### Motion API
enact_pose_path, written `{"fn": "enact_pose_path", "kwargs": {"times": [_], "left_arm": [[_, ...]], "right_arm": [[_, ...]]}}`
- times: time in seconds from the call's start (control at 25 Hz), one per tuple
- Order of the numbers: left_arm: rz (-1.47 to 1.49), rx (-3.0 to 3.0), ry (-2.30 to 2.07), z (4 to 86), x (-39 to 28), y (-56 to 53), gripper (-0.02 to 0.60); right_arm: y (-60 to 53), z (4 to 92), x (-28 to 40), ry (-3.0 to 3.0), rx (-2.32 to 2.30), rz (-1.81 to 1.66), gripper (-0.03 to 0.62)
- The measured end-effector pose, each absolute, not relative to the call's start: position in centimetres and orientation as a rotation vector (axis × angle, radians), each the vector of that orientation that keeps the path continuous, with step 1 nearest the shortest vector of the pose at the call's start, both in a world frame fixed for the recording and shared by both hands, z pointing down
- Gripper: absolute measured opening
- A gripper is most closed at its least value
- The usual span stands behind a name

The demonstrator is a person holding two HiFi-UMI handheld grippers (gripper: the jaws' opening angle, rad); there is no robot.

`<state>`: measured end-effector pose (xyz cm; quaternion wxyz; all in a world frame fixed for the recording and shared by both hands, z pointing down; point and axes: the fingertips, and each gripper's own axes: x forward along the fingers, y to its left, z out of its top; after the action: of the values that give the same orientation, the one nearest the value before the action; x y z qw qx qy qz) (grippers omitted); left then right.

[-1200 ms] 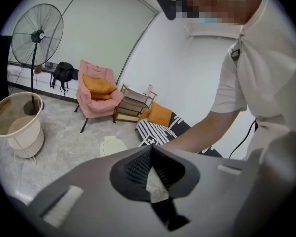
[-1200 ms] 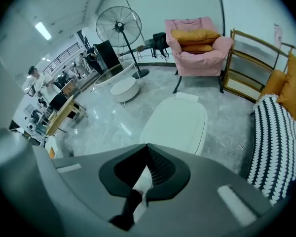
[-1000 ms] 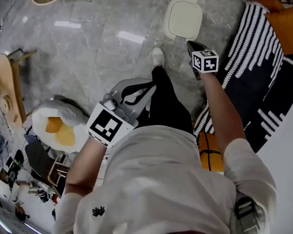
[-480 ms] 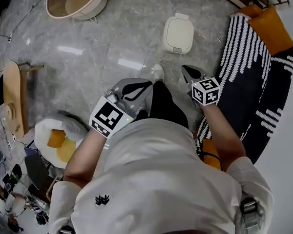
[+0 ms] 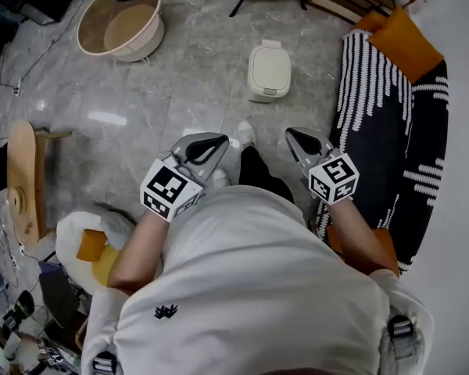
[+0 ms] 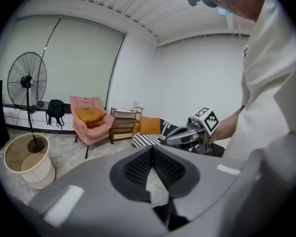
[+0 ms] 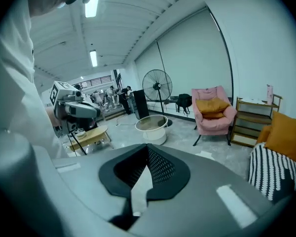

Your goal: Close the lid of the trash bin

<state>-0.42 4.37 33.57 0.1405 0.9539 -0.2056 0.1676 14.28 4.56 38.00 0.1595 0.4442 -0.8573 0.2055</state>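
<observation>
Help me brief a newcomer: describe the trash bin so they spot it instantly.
Start at the black-and-white striped rug along the right of the grey floor. Just left of its upper end stands the trash bin. It is small, cream and rounded-rectangular, unlike the larger round tub farther left.

no readable text, label or number shows in any view.
</observation>
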Motion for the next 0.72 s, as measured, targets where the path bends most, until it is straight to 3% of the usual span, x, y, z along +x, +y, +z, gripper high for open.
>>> {"fn": "enact_pose_path", "kwargs": {"times": [0.72], "left_arm": [[0.461,2.718,-0.680,33.9,-4.0,8.3,0.056]], "right_arm": [[10.2,33.8,11.7,-2.523,1.319,0.442,0.000]]}}
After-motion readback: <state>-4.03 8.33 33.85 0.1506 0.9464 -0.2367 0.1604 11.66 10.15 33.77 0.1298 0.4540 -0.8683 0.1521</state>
